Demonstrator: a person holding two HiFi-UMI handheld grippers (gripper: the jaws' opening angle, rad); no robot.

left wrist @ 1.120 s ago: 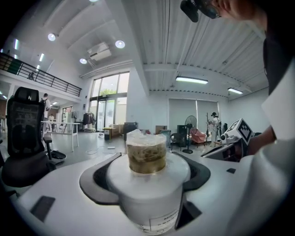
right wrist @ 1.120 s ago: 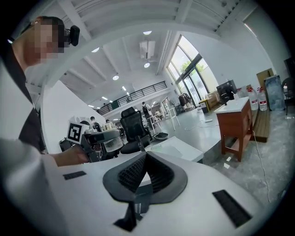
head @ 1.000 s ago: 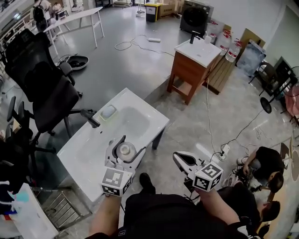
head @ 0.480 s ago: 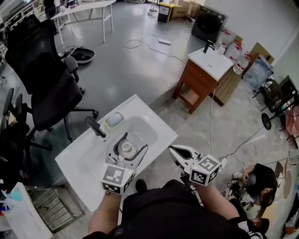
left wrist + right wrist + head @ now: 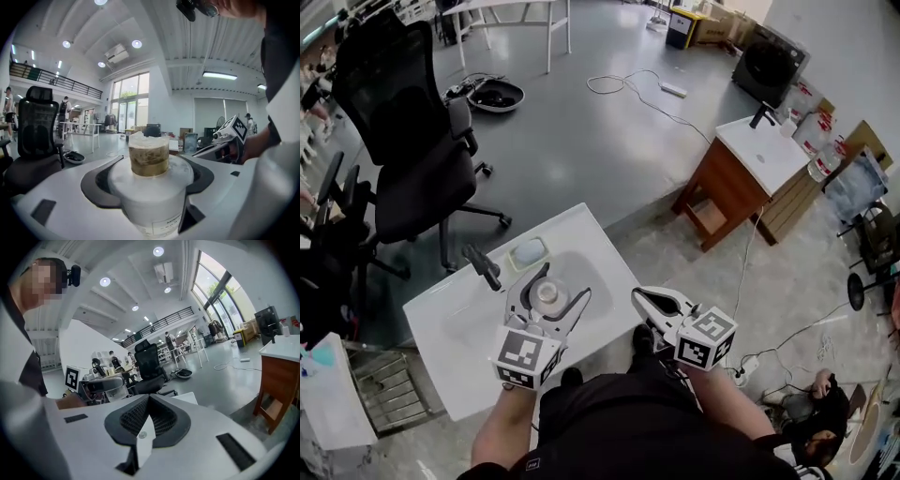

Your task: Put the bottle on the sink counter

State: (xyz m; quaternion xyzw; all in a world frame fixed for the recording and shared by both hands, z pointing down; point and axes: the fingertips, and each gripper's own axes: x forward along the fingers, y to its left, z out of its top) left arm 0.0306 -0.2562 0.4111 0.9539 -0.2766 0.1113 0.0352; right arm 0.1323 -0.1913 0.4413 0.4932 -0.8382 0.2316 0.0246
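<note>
White sink counter (image 5: 441,323) is being faced from its front edge; a black faucet (image 5: 483,267) and a soap dish (image 5: 528,251) are being carried on its far rim, with an office chair (image 5: 403,141) standing behind and a wooden vanity (image 5: 741,183) well apart to the right; compared with a second ago, the bottle (image 5: 149,187) is being held over the basin rather than over the front edge; it is being clamped upright between the left gripper's (image 5: 562,284) jaws, near the faucet; the right gripper (image 5: 645,300) is being kept empty, jaws pressed together, beside the counter's right edge.
</note>
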